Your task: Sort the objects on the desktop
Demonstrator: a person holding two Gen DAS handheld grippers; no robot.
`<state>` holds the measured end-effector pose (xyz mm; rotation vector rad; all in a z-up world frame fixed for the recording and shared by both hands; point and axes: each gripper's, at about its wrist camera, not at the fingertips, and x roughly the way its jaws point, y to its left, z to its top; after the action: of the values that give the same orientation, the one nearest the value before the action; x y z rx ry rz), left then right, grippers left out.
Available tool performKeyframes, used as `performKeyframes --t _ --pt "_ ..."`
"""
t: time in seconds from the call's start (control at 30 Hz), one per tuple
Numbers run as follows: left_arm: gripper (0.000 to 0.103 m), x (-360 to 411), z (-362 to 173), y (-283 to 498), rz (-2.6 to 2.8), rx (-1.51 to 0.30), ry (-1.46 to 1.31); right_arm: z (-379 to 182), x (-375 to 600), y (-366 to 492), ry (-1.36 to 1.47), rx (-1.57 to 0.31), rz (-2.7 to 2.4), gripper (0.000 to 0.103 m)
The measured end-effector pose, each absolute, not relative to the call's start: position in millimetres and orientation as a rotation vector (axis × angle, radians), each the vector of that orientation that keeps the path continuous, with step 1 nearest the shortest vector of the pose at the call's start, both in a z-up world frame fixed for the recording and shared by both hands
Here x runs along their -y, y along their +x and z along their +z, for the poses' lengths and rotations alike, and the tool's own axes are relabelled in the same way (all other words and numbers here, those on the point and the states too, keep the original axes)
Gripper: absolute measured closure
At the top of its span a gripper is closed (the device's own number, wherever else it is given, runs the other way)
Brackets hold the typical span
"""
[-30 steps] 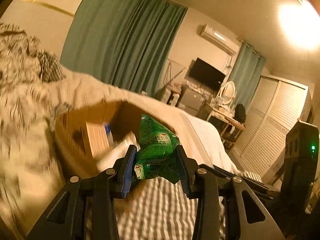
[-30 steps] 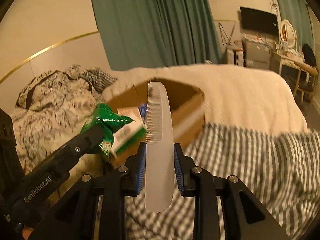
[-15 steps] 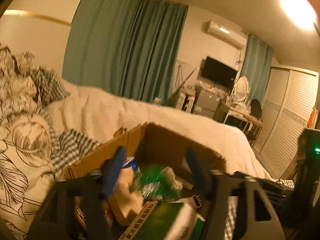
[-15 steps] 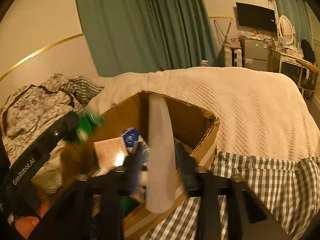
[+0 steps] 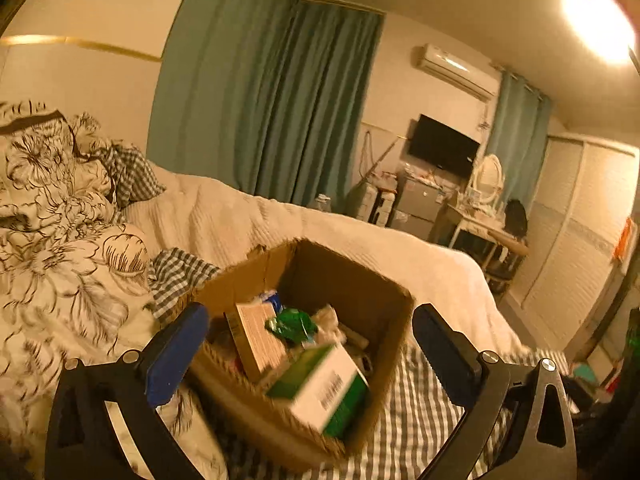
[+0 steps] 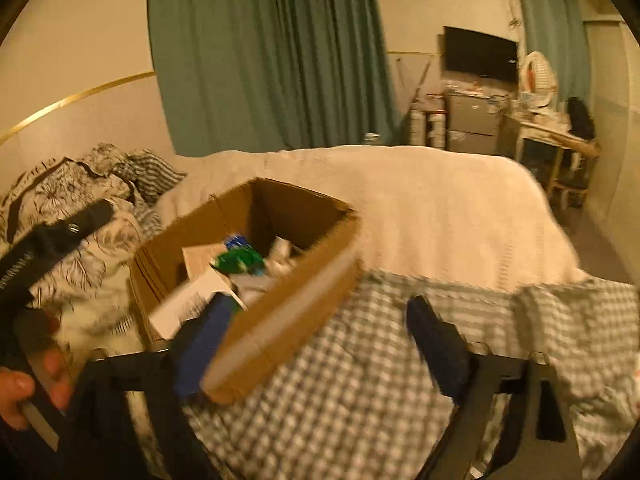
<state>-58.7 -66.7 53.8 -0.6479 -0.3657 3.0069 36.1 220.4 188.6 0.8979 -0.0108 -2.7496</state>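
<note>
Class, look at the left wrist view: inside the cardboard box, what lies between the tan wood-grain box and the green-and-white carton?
In the left wrist view, the crumpled green packet lies between the tan box and the green-and-white carton.

packet (image 5: 291, 323) in box (image 5: 372, 304), box on bed (image 5: 420, 276)

Left gripper (image 5: 310, 344): I see two black angular fingers with triangular cut-outs.
Left pads (image 5: 176, 354): blue and ribbed on the inner faces.
Left screws (image 5: 131, 357): round silver heads on the finger joints.
Right gripper (image 6: 316, 344): I see the same black frame, blurred, with blue pads.
Marking (image 6: 16, 270): white lettering along the left gripper's black side, too blurred for me to read.
Hand (image 6: 28, 388): bare fingers around the left handle; no sleeve shows.
</note>
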Motion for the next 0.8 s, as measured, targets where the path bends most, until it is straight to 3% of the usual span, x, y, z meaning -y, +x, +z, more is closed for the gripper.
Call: performKeyframes --t 0.03,0.2,0.37,0.8 --pt "0.000 63 51 -53 2.996 0.356 -0.658 187 -229 47 0.910 0.018 -2.772 0.000" --pt "0.000 37 18 -32 2.899 0.358 -0.675 156 -253 74 0.909 0.068 -2.857 0.001" --pt "0.000 9 -6 -32 2.923 0.242 -0.717 125 -262 67 0.961 0.101 -2.874 0.001" --pt "0.000 9 -24 -42 2.964 0.215 -0.836 117 -253 68 0.949 0.024 -2.882 0.001"
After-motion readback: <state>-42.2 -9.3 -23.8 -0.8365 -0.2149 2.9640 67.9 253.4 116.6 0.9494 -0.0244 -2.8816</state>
